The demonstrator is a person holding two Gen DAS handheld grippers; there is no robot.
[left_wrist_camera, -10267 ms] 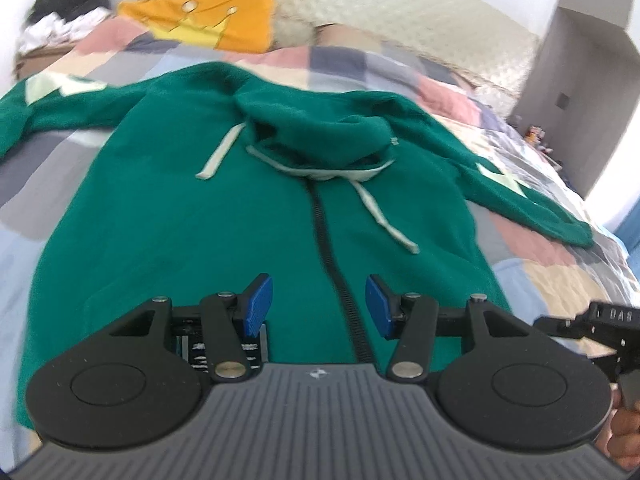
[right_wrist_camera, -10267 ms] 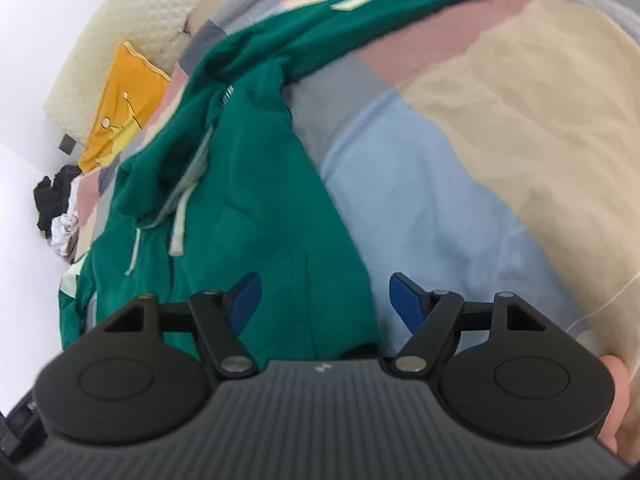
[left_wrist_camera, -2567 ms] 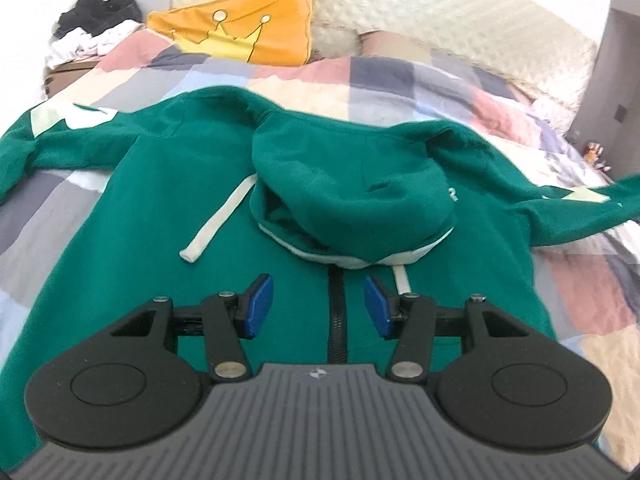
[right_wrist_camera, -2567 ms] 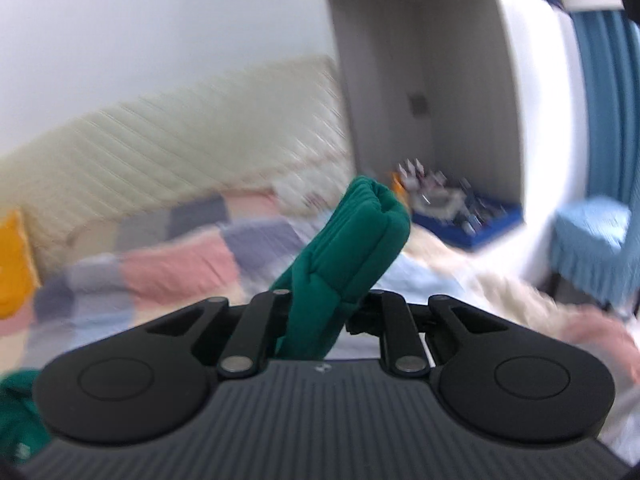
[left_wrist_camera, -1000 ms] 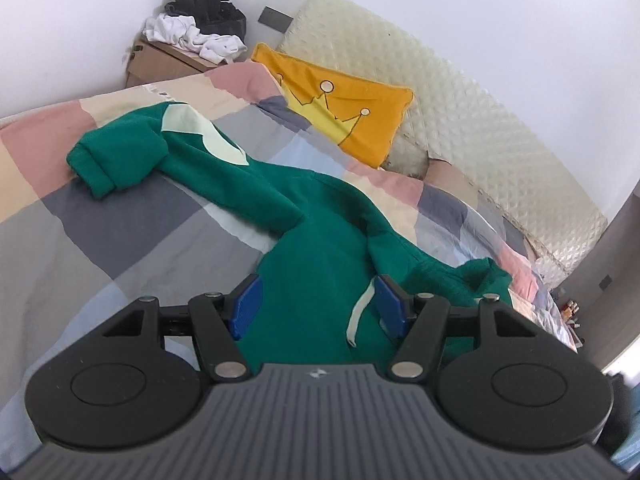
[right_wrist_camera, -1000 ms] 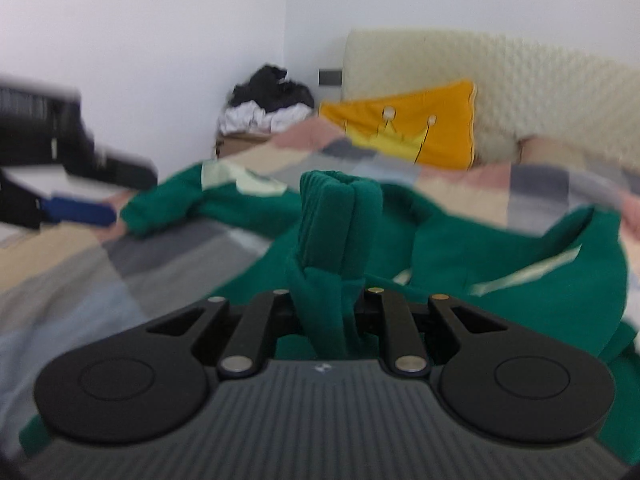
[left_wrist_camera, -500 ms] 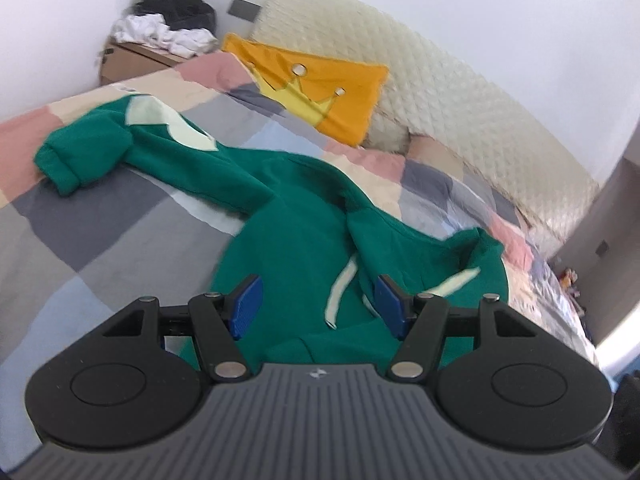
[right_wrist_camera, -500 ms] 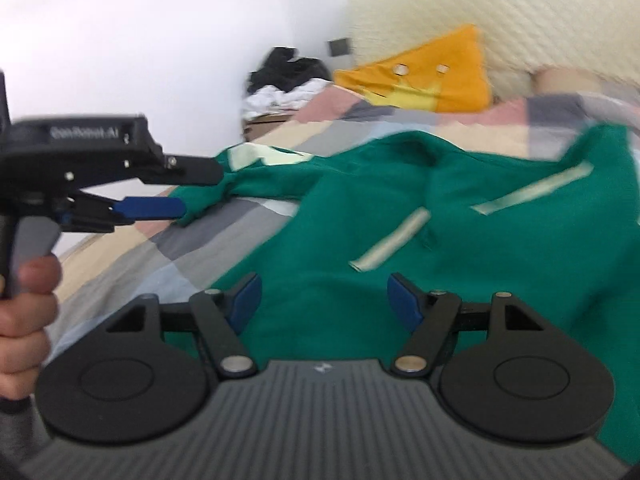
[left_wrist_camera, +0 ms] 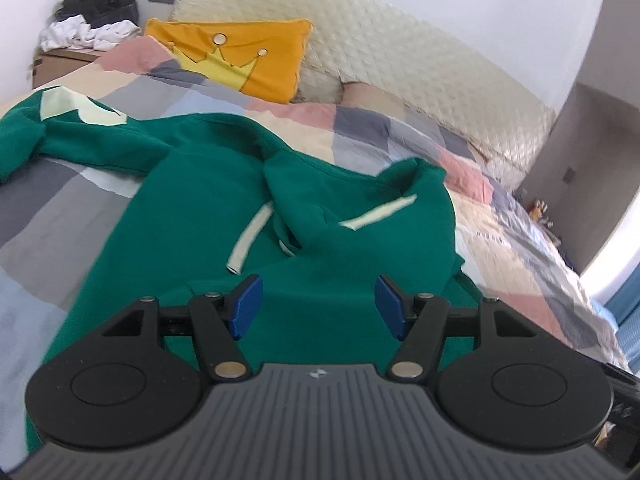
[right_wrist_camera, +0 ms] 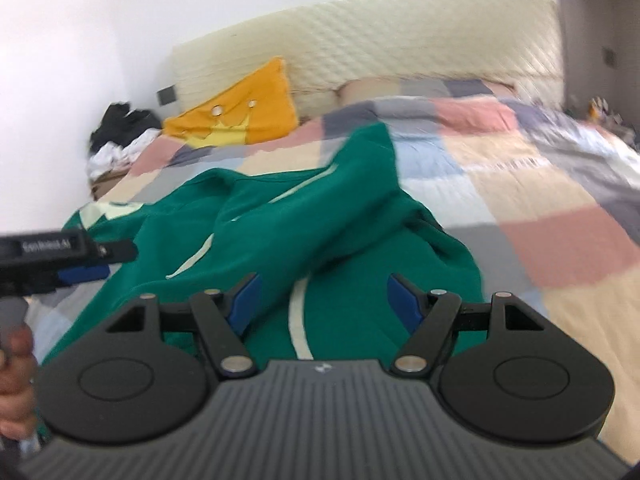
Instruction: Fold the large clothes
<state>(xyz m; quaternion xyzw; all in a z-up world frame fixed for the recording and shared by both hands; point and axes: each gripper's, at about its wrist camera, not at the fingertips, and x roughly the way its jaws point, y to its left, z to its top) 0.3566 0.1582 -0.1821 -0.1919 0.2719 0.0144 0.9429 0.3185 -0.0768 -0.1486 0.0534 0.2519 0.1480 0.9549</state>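
A large green hoodie (left_wrist_camera: 192,208) lies front up on the patchwork bedspread (left_wrist_camera: 56,200). Its right sleeve (right_wrist_camera: 352,208) is folded in across the chest; the left sleeve (left_wrist_camera: 80,140), with a pale patch, stretches out to the left. White drawstrings (left_wrist_camera: 250,242) show near the hood. My left gripper (left_wrist_camera: 316,306) hovers over the lower body of the hoodie, open and empty. My right gripper (right_wrist_camera: 324,302) is open over the folded sleeve, nothing between its blue pads. The left gripper (right_wrist_camera: 80,274) also shows at the left edge of the right wrist view, held by a hand.
An orange crown cushion (left_wrist_camera: 240,60) leans on the quilted headboard (left_wrist_camera: 400,64). A pile of dark and white clothes (left_wrist_camera: 92,20) sits on a box at the far left. Bare bedspread (right_wrist_camera: 540,208) spreads to the right of the hoodie.
My right gripper has let go of the green sleeve, which now lies across the chest, and has swung to the right. My left gripper has moved over the hoodie's body, still open.
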